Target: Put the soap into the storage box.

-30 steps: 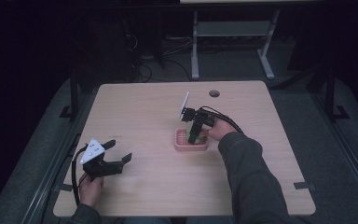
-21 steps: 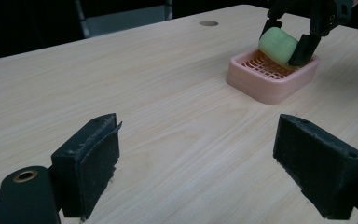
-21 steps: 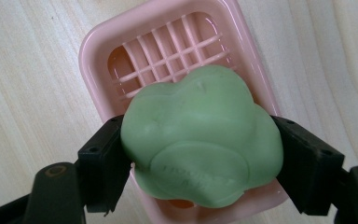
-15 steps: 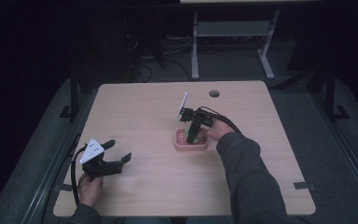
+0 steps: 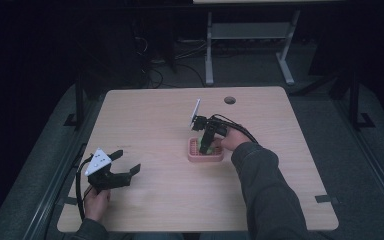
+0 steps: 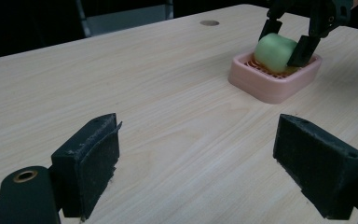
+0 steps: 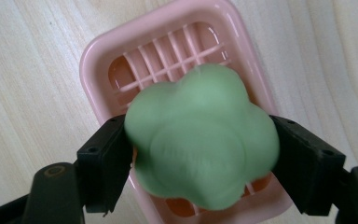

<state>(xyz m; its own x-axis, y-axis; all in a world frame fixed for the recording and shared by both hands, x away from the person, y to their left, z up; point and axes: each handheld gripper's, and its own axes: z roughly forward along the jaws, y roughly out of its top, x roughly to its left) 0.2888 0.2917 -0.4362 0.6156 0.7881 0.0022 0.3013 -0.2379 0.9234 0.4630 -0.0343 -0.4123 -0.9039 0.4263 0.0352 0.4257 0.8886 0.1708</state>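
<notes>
Nothing has shifted noticeably since a second ago: your right claw still pinches the green soap just over the pink dish, near the middle of the desk. Your left claw rests spread and empty, well apart from the dish. Whether you're lifting or placing the soap, I cannot tell.

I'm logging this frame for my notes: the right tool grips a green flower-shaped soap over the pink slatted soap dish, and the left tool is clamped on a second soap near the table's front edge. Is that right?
Not quite. The left tool holds nothing: the left gripper view shows its jaws wide apart over bare light wooden table. The rest stands: the right tool grips the green flower-shaped soap over the pink slatted soap dish.
</notes>
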